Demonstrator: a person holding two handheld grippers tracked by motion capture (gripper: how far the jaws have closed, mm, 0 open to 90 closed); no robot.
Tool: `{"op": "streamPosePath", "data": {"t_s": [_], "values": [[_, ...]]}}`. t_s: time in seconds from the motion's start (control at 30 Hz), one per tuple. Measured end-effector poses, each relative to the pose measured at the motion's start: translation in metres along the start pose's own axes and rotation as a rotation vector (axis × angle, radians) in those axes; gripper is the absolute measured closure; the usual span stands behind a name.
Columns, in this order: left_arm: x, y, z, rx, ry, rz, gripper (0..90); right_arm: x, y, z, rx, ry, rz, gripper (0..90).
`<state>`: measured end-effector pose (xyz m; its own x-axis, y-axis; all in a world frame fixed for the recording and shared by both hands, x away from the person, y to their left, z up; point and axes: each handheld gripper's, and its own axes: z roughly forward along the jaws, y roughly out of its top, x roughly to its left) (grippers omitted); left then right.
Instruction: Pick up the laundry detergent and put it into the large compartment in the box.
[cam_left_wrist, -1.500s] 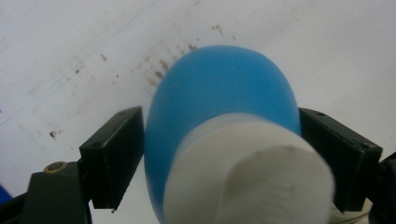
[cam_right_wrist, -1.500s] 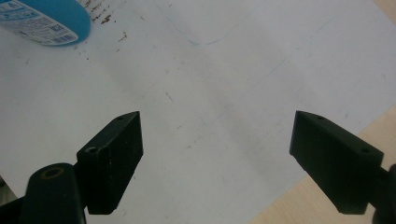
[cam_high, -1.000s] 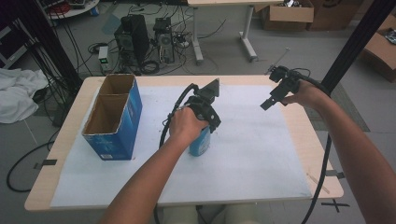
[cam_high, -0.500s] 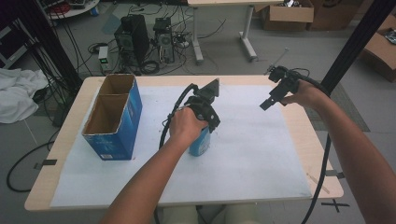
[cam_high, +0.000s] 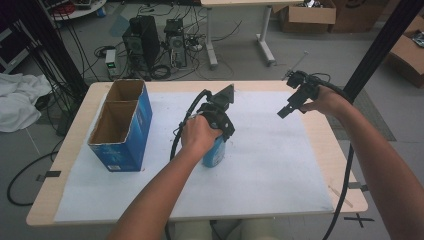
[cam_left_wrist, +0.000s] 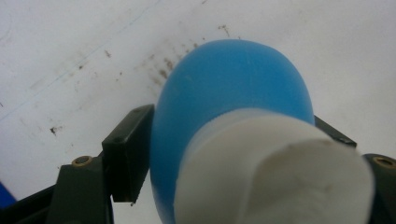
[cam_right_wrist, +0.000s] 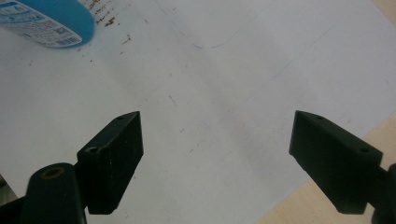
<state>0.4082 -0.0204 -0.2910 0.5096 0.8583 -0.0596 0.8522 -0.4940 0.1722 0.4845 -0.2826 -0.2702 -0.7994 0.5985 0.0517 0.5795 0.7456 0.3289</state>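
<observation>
The left tongs (cam_high: 216, 131) come down over a blue bottle (cam_high: 214, 152) standing upright mid-tabletop (cam_high: 320, 145) on a matte white sheet (cam_high: 270, 165); their jaws have just been closing and now the flat black pads sit flush against its sides. Up close the bottle (cam_left_wrist: 233, 121) is smooth, rounded plastic with a dull white cap (cam_left_wrist: 280, 168). The right tongs (cam_high: 294, 99) hang above the sheet's far right, blocky jaws spread wide with nothing in them. At the left stands a blue cardboard box (cam_high: 121, 127), tall, open-topped, with two brown compartments
</observation>
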Motion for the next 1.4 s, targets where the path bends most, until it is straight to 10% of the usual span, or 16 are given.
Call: {"op": "streamPosePath", "data": {"t_s": [0.87, 1.4], "values": [[0.005, -0.001, -0.008, -0.027, -0.018, -0.010, 37.5, 0.001, 0.000, 0.001, 0.000, 0.004, 0.001, 17.7], [0.033, -0.005, -0.089, -0.073, -0.020, -0.064, 37.5, 0.006, 0.000, -0.003, 0.002, 0.003, -0.004, 17.9]]}}
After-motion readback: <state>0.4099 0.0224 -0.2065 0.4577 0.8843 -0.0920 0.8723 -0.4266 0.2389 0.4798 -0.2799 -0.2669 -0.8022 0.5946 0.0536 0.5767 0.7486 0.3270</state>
